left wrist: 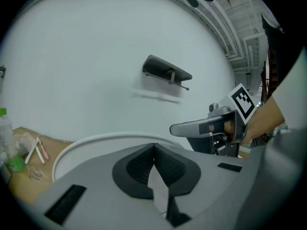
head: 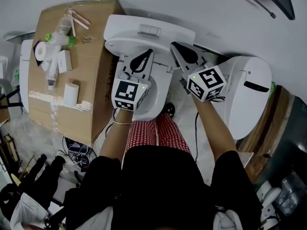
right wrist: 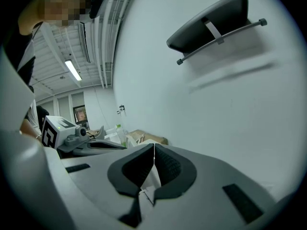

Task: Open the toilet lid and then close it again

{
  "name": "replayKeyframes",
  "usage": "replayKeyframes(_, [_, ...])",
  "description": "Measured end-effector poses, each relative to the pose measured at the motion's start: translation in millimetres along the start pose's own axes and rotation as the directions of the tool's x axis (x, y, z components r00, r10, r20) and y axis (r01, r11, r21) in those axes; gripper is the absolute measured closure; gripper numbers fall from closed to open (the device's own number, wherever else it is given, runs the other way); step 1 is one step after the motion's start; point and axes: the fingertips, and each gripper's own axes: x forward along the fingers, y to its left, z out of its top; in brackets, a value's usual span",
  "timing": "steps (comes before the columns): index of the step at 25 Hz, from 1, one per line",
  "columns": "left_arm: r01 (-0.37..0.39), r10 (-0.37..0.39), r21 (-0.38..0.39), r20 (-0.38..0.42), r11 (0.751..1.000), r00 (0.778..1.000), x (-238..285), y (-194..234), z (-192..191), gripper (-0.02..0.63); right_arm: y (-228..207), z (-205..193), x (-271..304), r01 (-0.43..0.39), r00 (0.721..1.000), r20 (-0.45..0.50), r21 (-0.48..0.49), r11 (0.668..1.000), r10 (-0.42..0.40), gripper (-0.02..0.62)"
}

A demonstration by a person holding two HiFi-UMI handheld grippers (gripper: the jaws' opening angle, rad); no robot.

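With the left hand-held gripper (left wrist: 153,146) and right hand-held gripper (right wrist: 154,147) both closed and empty, the toilet lid (head: 160,92) could slip and slam

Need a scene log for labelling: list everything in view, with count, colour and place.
toilet: one, white, centre, against the wall.
cardboard box: one, brown, left of the toilet.
toiletries: several, mostly white, on the cardboard box.
rounded unit: one, white, right of the toilet.
wall shelf: one, dark, on the white wall.
left gripper: one, grey, jaws together and empty, over the toilet.
right gripper: one, grey, jaws together and empty, at the toilet's right edge.
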Motion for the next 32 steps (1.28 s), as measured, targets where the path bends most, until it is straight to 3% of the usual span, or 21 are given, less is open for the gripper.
replayKeyframes(12, [-0.003, 0.003, -0.003, -0.005, 1.000, 1.000, 4, 10, -1, 0.603, -8, -8, 12, 0.031, 0.998, -0.058, -0.024, 0.999, -0.032, 0.575])
replayKeyframes(32, [-0.001, 0.001, 0.002, 0.016, 1.000, 1.000, -6, 3, -3, 0.601, 9, -13, 7, -0.034, 0.995, -0.094, -0.030, 0.999, 0.031, 0.577])
